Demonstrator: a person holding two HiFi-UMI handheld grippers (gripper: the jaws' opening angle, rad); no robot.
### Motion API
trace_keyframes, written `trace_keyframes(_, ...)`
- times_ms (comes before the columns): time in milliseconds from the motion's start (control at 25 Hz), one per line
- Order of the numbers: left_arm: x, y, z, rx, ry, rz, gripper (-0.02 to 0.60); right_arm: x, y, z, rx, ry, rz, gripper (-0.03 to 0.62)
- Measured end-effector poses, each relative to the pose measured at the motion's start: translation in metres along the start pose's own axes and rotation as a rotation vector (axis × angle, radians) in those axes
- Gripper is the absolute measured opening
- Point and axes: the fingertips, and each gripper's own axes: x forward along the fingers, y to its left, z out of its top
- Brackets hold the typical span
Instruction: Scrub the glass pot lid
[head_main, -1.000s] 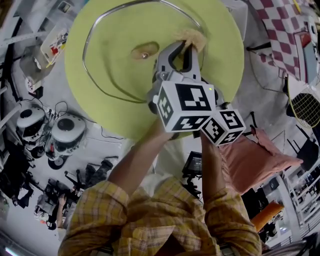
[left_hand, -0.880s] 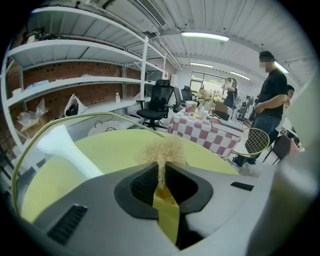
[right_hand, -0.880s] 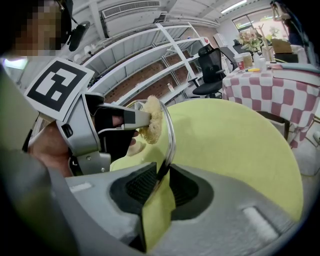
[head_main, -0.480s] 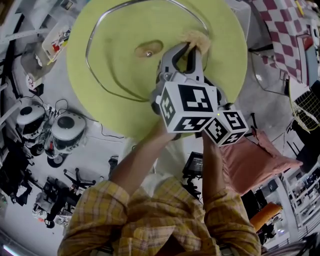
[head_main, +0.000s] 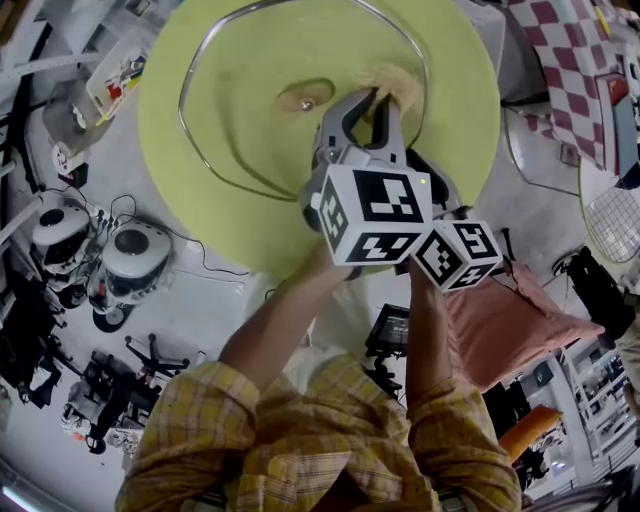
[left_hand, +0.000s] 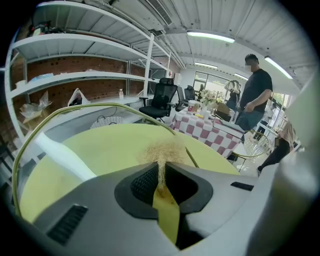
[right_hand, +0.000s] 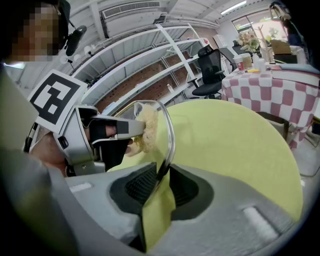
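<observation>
Glass with a steel rim, the pot lid (head_main: 250, 130) stands tilted over the round yellow-green table (head_main: 460, 110). Your right gripper (right_hand: 162, 182) has its jaws closed narrow on the rim at the lid's near edge. Your left gripper (head_main: 372, 100) has its jaws pressed together on a tan fibre scrubber (head_main: 393, 82). The tuft of the scrubber lies against the glass, close to the right part of the rim as the head view shows it.

Against the earlier frames almost nothing differs. Both grippers are in the same place, the scrubber is at the same spot on the glass, and the grip on the rim is the same. Only the whole picture sits a little more to the right, and with it the lid's knob (head_main: 305, 100).

On edges: the scrubber is just inside the rim, with the knob well apart to its left and much glass between them. The far part of the rim reaches the table's far edge in the head view. I cannot tell if the lid's low edge touches the table. The table top spreads wide to the left and right of the lid.

Count: one lid, one knob, one scrubber, two grippers, one yellow-green table. Away from it there is one checkered table (head_main: 565, 70), and one person (left_hand: 255, 95) stands beside it.
</observation>
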Motion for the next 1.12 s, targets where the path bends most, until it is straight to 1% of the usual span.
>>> trace_keyframes(600,-0.014,0.024,-0.018,-0.02,0.018,0.043,0.046,0.001,0.003,-0.001,-0.002,-0.003,-0.008,0.08)
trace_keyframes(1120,-0.028,0.046,-0.03,-0.007,0.028,0.093,0.045,0.001,0.003,-0.001,-0.002,-0.005,-0.014,0.08)
